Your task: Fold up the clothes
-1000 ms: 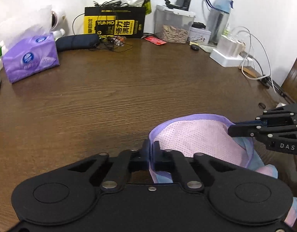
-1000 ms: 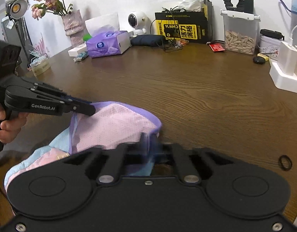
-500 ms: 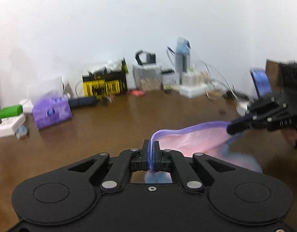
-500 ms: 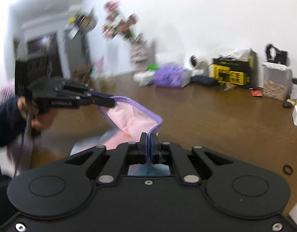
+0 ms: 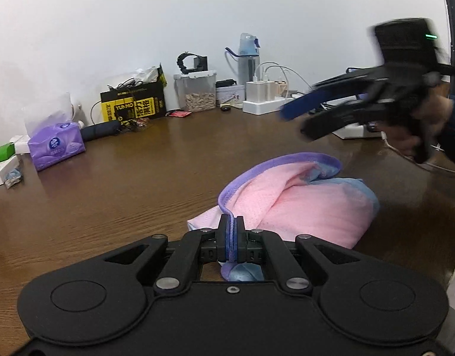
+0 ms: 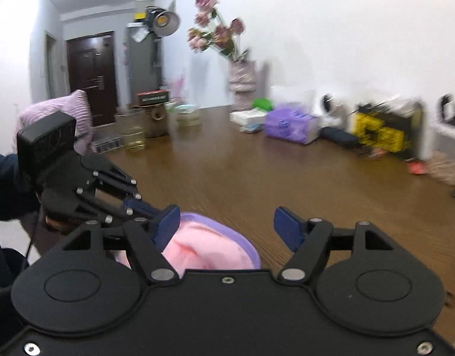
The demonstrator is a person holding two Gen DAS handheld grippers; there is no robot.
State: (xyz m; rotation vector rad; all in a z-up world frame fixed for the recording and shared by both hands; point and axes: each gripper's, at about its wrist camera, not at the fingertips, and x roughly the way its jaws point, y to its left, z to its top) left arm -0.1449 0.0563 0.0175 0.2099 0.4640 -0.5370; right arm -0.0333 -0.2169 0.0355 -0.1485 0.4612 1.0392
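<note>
Pink garment (image 5: 301,207) lies bunched on the table (image 5: 138,184), folding barely begun; left gripper (image 5: 231,238) clamps its purple hem, right gripper (image 6: 226,225) just opened, empty.

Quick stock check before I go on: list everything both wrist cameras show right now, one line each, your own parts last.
garment: one, pink mesh, purple trim, near table edge
table: one, brown wood
tissue pack: one, purple, far left
yellow-black box: one, by wall
clear container: one, by wall
water bottle: one, blue-grey, by wall
chargers: white cluster, by wall
flower vase: one, pink blooms, far end
left gripper: black, shut on garment's purple trim
right gripper: black, blue pads, jaws just opened, clear of garment
</note>
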